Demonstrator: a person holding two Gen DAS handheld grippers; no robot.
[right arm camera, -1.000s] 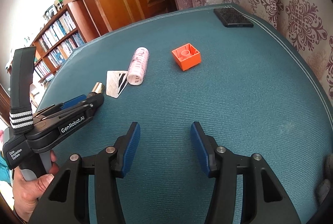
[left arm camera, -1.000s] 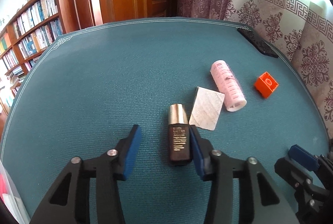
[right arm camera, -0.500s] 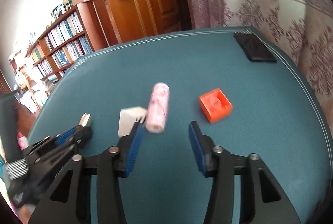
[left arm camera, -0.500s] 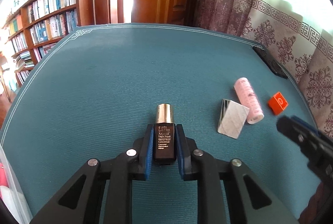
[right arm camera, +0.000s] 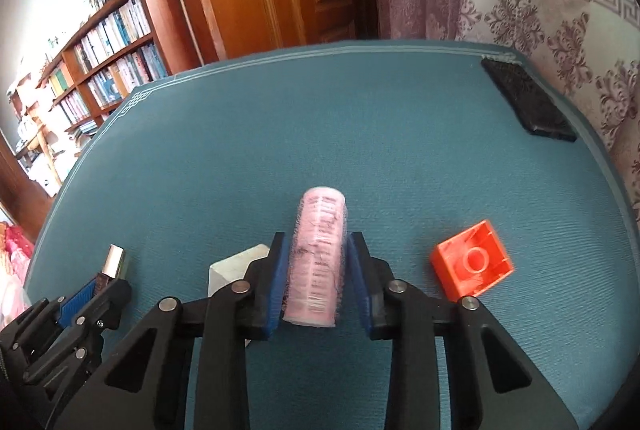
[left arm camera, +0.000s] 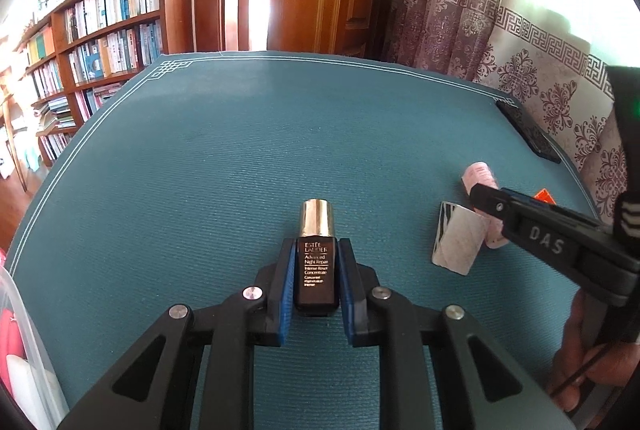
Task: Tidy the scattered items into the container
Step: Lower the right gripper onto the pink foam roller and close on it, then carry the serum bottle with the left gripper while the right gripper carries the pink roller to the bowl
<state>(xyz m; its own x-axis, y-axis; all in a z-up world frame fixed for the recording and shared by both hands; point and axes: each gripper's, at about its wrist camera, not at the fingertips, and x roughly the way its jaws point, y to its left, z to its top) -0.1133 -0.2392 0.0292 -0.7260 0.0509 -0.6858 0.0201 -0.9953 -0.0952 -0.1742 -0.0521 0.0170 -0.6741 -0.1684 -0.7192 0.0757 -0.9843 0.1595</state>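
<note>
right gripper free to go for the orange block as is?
Probably not yet: the right gripper has its fingers around the pink roller. The orange block lies uncovered just to its right on the mat.

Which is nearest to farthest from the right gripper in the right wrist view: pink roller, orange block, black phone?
1. Pink roller: between the right gripper's fingers.
2. Orange block: on the mat just to its right.
3. Black phone: far right corner, by the curtain.

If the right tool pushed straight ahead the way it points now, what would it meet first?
Beyond the pink roller between the right tool pads, only bare teal tabletop lies ahead, then probably the table's far edge; depth is unclear.
</note>
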